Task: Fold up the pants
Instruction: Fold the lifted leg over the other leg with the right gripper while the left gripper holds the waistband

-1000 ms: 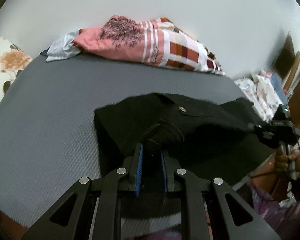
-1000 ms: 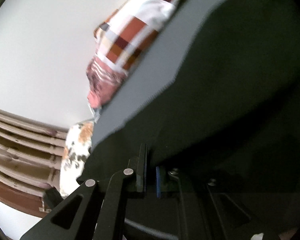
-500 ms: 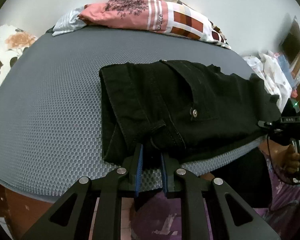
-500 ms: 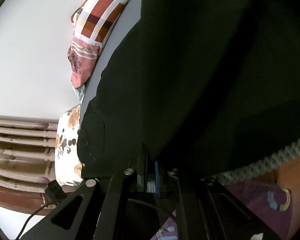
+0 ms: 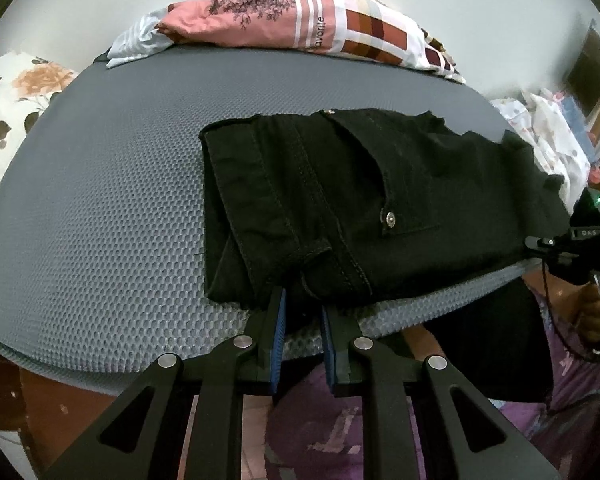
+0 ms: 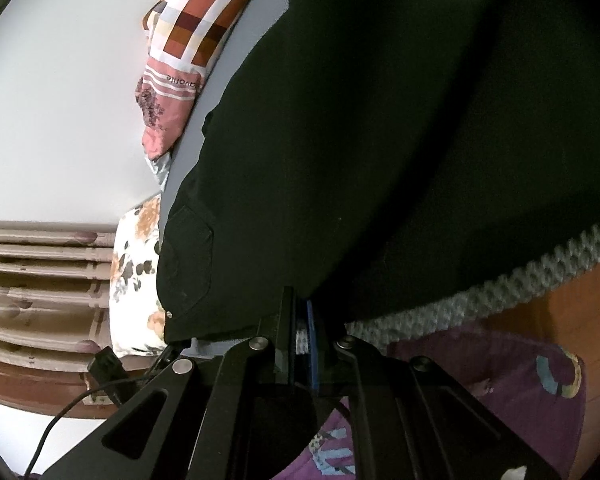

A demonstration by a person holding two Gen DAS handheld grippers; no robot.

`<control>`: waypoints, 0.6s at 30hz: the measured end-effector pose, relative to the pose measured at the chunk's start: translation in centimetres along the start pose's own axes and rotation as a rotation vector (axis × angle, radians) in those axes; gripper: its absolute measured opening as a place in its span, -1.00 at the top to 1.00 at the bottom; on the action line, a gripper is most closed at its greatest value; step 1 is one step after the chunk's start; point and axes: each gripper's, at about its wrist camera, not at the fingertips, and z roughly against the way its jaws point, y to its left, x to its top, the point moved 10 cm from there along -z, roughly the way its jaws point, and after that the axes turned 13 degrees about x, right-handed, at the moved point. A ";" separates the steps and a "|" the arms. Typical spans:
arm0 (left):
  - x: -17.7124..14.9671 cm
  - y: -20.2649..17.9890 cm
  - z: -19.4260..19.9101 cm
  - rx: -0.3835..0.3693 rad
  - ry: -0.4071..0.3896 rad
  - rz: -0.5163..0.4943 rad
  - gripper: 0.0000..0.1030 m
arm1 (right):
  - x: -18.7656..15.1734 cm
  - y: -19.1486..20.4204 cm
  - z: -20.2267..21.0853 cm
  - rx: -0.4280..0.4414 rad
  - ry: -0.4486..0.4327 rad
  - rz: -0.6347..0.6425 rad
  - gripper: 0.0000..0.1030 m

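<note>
Black pants (image 5: pixel 360 208) lying folded on grey mesh mattress (image 5: pixel 100 208), just ahead of left gripper (image 5: pixel 303 312), long axis running rightward to right gripper (image 5: pixel 572 246). Left jaws pinching near corner at waistband end; right gripper (image 6: pixel 302 316) clamping far-end hem at mattress edge. Both hands equally engaged. Likely next: releasing or another fold. No containers in view.
</note>
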 end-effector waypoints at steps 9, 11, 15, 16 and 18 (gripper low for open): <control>0.1 0.5 -0.4 0.080 0.008 -0.037 0.51 | 0.2 -0.3 -0.3 0.042 0.012 -0.031 0.90; 0.7 0.9 -0.3 0.099 -0.015 -0.033 0.50 | 0.1 -0.2 -0.4 0.052 0.016 -0.033 0.90; 1.2 1.9 -0.5 0.169 -0.042 -0.026 0.40 | -0.2 0.3 -0.7 0.064 0.033 -0.016 0.90; 1.0 2.6 -1.0 0.225 -0.029 -0.032 0.27 | -0.3 0.4 -0.9 0.065 0.042 -0.009 0.90; 0.4 4.4 -1.9 0.324 0.003 -0.020 0.14 | -0.3 0.4 -1.0 0.069 0.051 -0.008 0.90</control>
